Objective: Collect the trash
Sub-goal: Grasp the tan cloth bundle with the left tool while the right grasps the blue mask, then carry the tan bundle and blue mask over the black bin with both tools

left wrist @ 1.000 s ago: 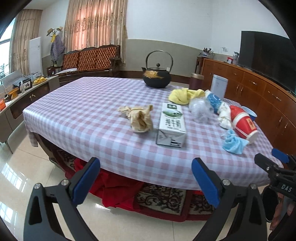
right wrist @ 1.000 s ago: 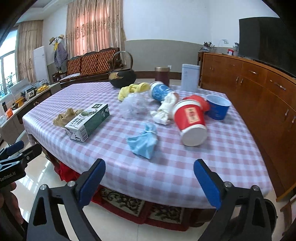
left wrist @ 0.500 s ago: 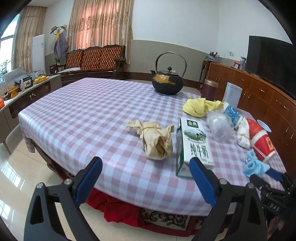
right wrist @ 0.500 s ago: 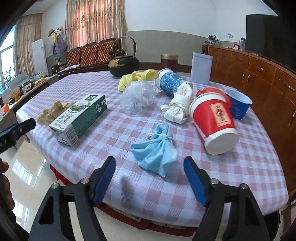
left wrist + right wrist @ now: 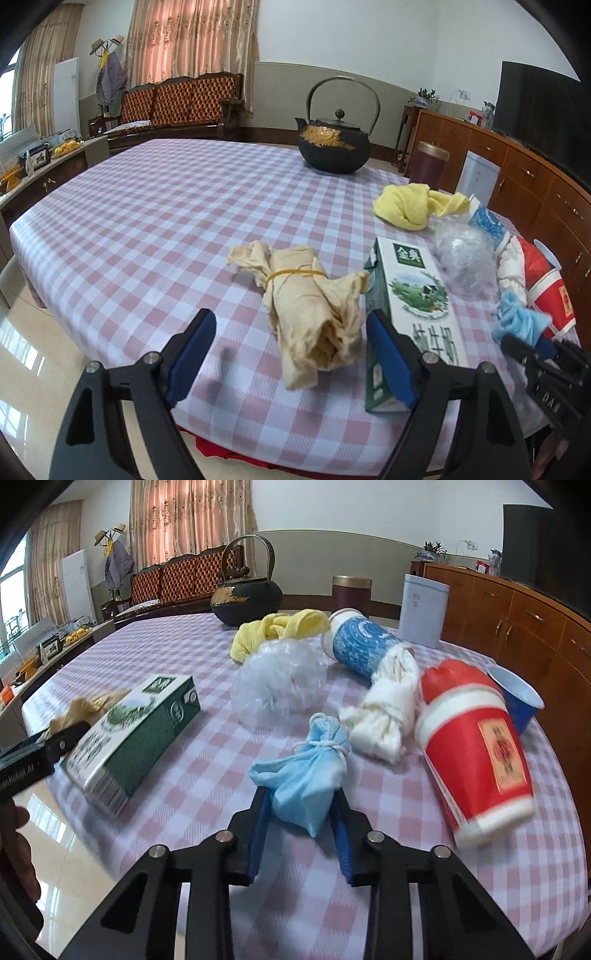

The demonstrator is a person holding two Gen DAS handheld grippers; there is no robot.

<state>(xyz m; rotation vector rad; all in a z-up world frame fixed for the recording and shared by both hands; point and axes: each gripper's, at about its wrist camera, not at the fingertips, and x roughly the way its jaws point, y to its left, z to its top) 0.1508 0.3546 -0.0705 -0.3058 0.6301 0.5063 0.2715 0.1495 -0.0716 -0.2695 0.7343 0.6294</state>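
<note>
Both grippers have come in over the near edge of the table (image 5: 147, 206) since a second ago, when they hung above the floor short of it.

The right gripper (image 5: 301, 808) has narrowed sharply from wide, and its jaws are closing on the blue wad (image 5: 306, 771), which lies between them near the table's near edge. The pads flank its near end and look to be touching it, though a firm hold is not confirmed. The wad rests on the cloth, not lifted.

The left gripper (image 5: 291, 354) is wide, its jaws closing slowly around the tan bundle (image 5: 310, 310) at the near middle; clear gaps remain on both sides. The carton (image 5: 410, 317) lies just right of its right finger and may be caught.

Judgement: two pickups are beginning together; nothing is collected yet. The red cup (image 5: 476, 753), blue cup (image 5: 362, 646), white wad (image 5: 388, 705), plastic ball (image 5: 280, 683) and yellow cloth (image 5: 277, 631) lie farther back, untouched.
</note>
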